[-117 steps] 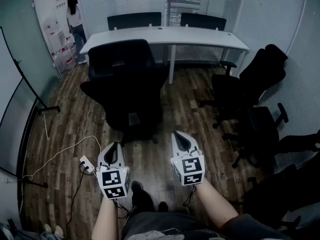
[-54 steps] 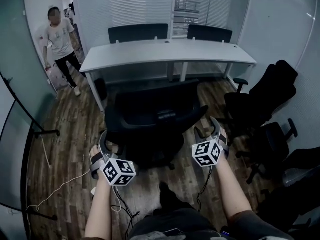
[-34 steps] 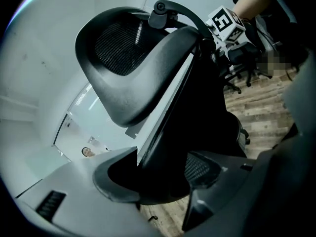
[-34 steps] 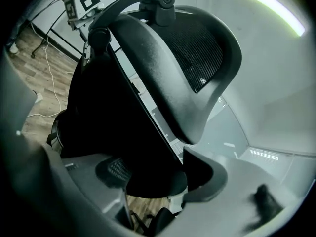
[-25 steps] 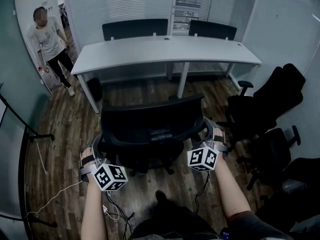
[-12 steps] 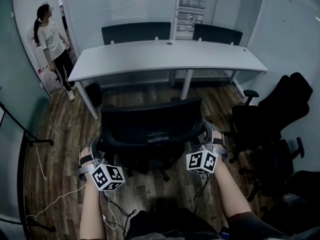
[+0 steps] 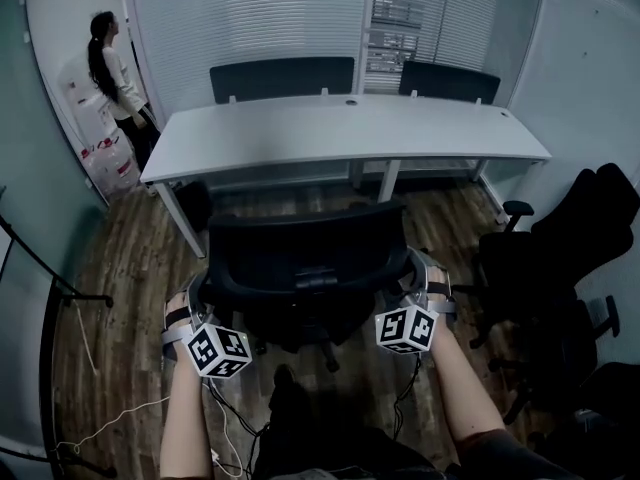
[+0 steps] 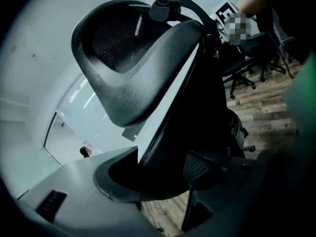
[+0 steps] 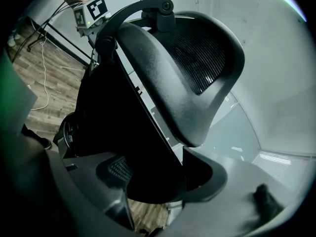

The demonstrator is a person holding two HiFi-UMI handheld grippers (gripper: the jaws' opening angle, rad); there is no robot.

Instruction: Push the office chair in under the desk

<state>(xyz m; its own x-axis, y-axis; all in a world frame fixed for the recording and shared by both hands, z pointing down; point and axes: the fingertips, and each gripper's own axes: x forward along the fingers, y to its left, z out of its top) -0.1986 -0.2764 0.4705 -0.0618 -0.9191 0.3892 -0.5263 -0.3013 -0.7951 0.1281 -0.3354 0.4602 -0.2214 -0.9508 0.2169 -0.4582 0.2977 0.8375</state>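
Both tools clamped on the chair back, desk just ahead!

The left tool (image 7: 192, 300) grips the backrest's left edge and the right tool (image 7: 420, 273) grips its right edge. Each tool's own camera shows its jaws closed onto the dark rim, with the headrest (image 8: 123, 68) arching above. The chair (image 7: 300, 258) stands upright between the two tools, seat pointing away from them toward the white desk (image 7: 340, 133). It sits right in front of the desk's near edge, not under it. Beyond the desk, two more dark chairs (image 7: 282, 76). Off past the right tool, a cluster of spare chairs (image 7: 590, 228). Far out past the left tool, a person (image 7: 112, 68) stands by the wall.
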